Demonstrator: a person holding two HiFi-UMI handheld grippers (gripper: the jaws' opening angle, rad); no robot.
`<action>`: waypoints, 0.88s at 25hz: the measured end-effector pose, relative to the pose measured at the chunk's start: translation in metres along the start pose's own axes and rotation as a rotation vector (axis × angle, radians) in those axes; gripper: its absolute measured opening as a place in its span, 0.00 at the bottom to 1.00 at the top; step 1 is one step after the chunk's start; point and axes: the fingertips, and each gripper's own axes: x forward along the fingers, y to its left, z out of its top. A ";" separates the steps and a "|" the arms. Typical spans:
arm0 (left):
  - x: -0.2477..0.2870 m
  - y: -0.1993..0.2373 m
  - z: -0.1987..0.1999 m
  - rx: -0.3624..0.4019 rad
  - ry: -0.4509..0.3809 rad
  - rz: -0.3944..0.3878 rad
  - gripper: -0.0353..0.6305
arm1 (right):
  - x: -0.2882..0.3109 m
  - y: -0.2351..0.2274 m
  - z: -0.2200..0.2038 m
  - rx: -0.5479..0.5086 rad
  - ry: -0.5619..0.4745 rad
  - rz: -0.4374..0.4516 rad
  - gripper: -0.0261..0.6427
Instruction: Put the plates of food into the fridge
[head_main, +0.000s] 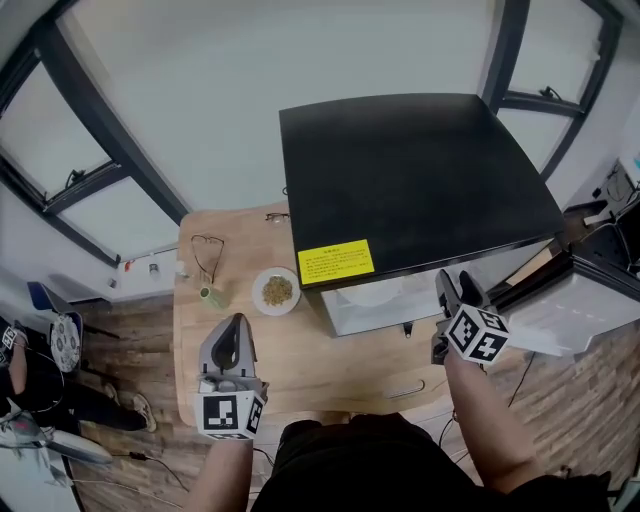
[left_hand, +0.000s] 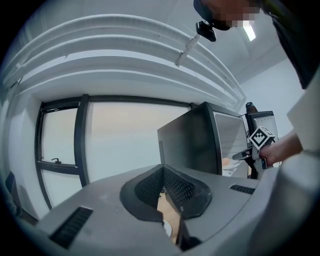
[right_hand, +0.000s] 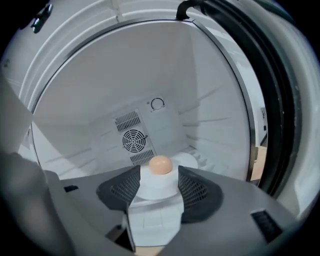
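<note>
Head view looks down on the wooden desk (head_main: 340, 375) with the black fridge (head_main: 420, 180) on it, its door (head_main: 585, 305) swung open to the right. My right gripper (head_main: 452, 290) is at the fridge's open front. Right gripper view shows its fingers (right_hand: 196, 190) spread wide. A white plate (right_hand: 157, 187) with a round tan piece of food (right_hand: 160, 164) sits on the fridge floor between them. My left gripper (head_main: 236, 335) hovers over the desk, its fingers (left_hand: 182, 190) pressed together at the tips. A second plate of food (head_main: 276, 291) sits on the desk, just left of the fridge.
</note>
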 end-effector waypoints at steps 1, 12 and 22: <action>-0.004 0.005 -0.003 0.003 0.006 0.011 0.06 | -0.003 0.005 -0.002 0.015 -0.009 0.025 0.42; -0.089 0.089 -0.016 0.017 0.022 0.106 0.06 | -0.039 0.102 -0.071 0.070 0.057 0.144 0.40; -0.178 0.146 -0.052 -0.019 0.026 0.111 0.06 | -0.076 0.224 -0.189 0.110 0.218 0.276 0.35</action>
